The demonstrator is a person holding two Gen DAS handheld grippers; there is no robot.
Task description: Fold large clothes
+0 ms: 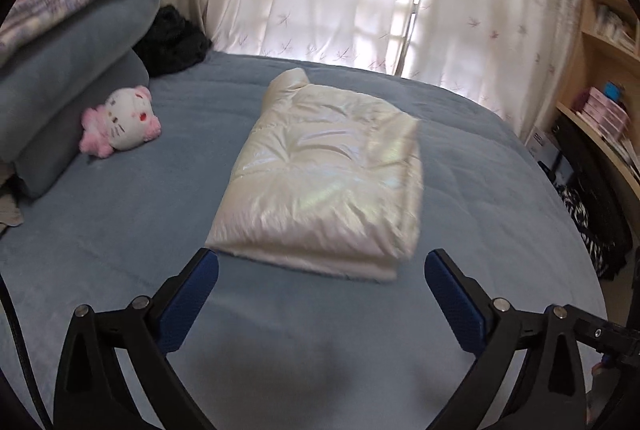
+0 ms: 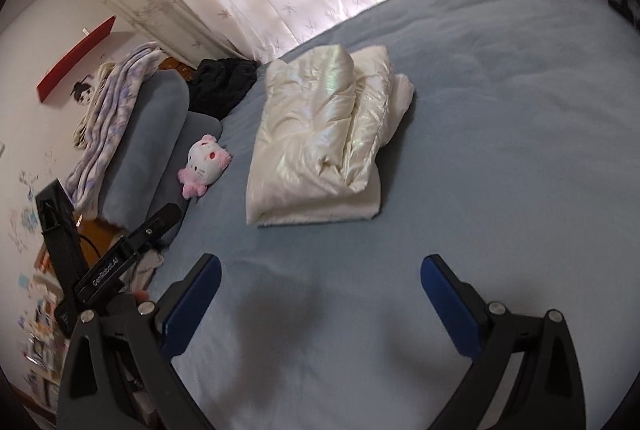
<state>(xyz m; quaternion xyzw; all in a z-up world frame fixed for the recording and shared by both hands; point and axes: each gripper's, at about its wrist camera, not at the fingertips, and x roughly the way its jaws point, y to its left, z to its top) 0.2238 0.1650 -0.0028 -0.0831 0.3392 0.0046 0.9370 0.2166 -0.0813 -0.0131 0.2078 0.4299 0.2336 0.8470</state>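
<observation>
Motion blur smears the right edge of the folded cream puffer jacket [image 1: 320,181] in the left wrist view. It lies mid-bed on the blue bedspread [image 1: 120,230], clear blue room on every side. Left gripper [image 1: 322,266] and right gripper [image 2: 320,270] both spread wide, nothing between the jaws — both short of the jacket's near edge. Plush cat toy [image 1: 124,121] sits well left by grey pillows [image 1: 68,85]; black clothing [image 2: 224,85] is partly hidden behind them.
</observation>
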